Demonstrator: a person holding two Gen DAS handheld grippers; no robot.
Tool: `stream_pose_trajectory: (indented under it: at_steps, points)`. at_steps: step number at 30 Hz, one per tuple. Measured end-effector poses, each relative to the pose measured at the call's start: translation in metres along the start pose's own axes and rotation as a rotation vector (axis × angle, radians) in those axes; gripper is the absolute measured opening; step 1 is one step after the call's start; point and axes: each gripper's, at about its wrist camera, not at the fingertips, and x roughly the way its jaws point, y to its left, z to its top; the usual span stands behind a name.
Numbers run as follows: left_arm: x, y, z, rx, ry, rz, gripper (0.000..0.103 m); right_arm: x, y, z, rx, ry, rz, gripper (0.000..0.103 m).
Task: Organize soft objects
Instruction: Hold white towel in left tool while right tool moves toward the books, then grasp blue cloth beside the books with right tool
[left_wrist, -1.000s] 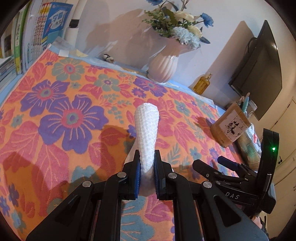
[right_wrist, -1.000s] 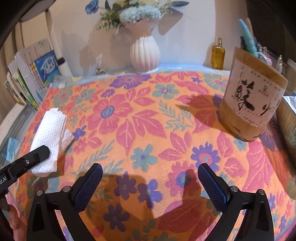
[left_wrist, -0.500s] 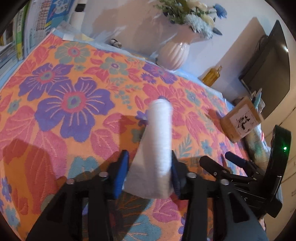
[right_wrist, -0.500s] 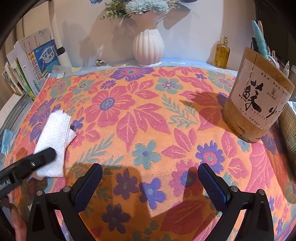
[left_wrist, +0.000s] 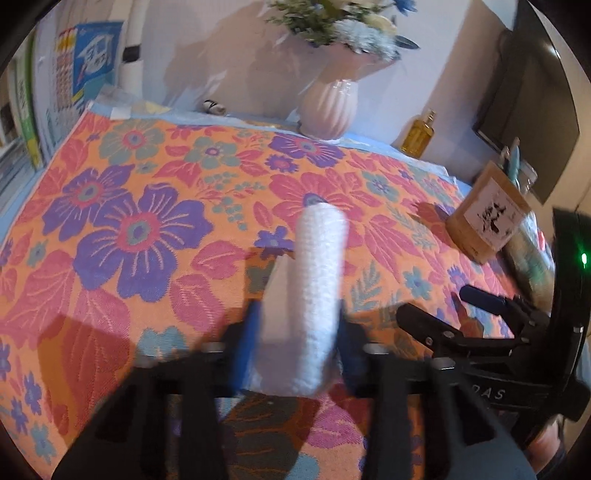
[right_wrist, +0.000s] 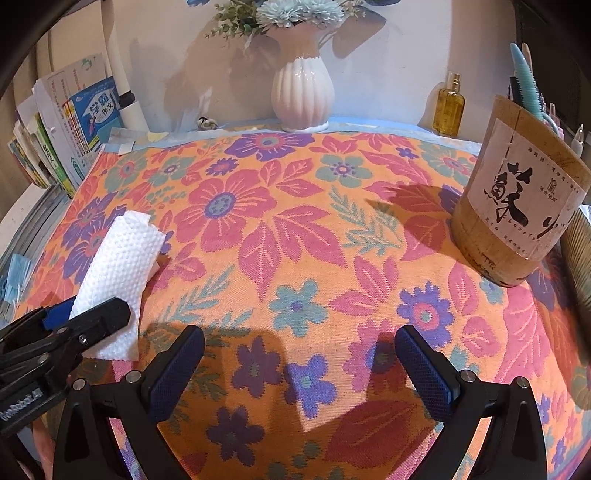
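A white folded dimpled cloth (left_wrist: 317, 295) lies on the flowered tablecloth (left_wrist: 147, 206). My left gripper (left_wrist: 297, 339) has its blue-padded jaws spread on either side of the cloth's near end, with gaps showing; this view is blurred. In the right wrist view the cloth (right_wrist: 118, 266) lies at the left with the left gripper's fingers (right_wrist: 99, 319) at its near end. My right gripper (right_wrist: 299, 369) is wide open and empty above the tablecloth (right_wrist: 295, 240), to the right of the cloth.
A white ribbed vase (right_wrist: 301, 96) with flowers stands at the back. A bamboo pen holder (right_wrist: 517, 206) and an oil bottle (right_wrist: 448, 107) stand at the right. Books (right_wrist: 62, 136) lean at the left edge. A dark screen (left_wrist: 532, 99) hangs at right.
My left gripper was shut on the cloth a second ago; its jaws have opened and the cloth has widened and settled on the table. The right gripper has stayed open and shifted slightly.
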Motion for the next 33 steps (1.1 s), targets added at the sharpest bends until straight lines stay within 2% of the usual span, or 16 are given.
stream_pose_trajectory:
  at_steps: [1, 6, 14, 17, 21, 24, 26, 29, 31, 33]
  points:
    - [-0.001, -0.004, -0.001, 0.019, -0.006, 0.015, 0.012, 0.001, 0.0, 0.0, 0.0, 0.003, -0.001, 0.103]
    - [-0.009, -0.01, -0.003, 0.042, -0.061, 0.087, 0.012, 0.005, -0.001, 0.001, 0.01, 0.018, -0.011, 0.103]
    - [-0.019, -0.004, -0.002, -0.001, -0.107, 0.109, 0.012, 0.0, -0.005, 0.001, 0.02, 0.0, -0.019, 0.103]
    - [-0.021, -0.001, -0.001, -0.02, -0.097, 0.099, 0.012, 0.0, -0.005, 0.003, 0.025, 0.012, -0.022, 0.103]
    - [-0.018, 0.005, 0.001, -0.036, -0.063, 0.129, 0.012, -0.003, -0.009, 0.007, 0.066, 0.032, 0.01, 0.103]
    - [-0.006, 0.012, 0.004, -0.051, -0.009, 0.157, 0.012, -0.031, -0.016, 0.016, 0.152, -0.043, 0.032, 0.101]
    - [0.004, 0.014, 0.007, -0.068, 0.028, 0.175, 0.012, -0.064, -0.012, 0.027, 0.145, -0.125, 0.04, 0.101]
    - [0.011, 0.005, 0.017, -0.043, 0.039, 0.198, 0.012, -0.127, 0.024, 0.052, 0.019, -0.251, 0.065, 0.101]
    - [0.017, 0.001, 0.022, -0.041, 0.051, 0.2, 0.012, -0.156, 0.053, 0.06, -0.051, -0.293, 0.103, 0.101]
    - [0.021, 0.0, 0.024, -0.037, 0.049, 0.211, 0.012, -0.184, 0.096, 0.064, -0.138, -0.317, 0.246, 0.101]
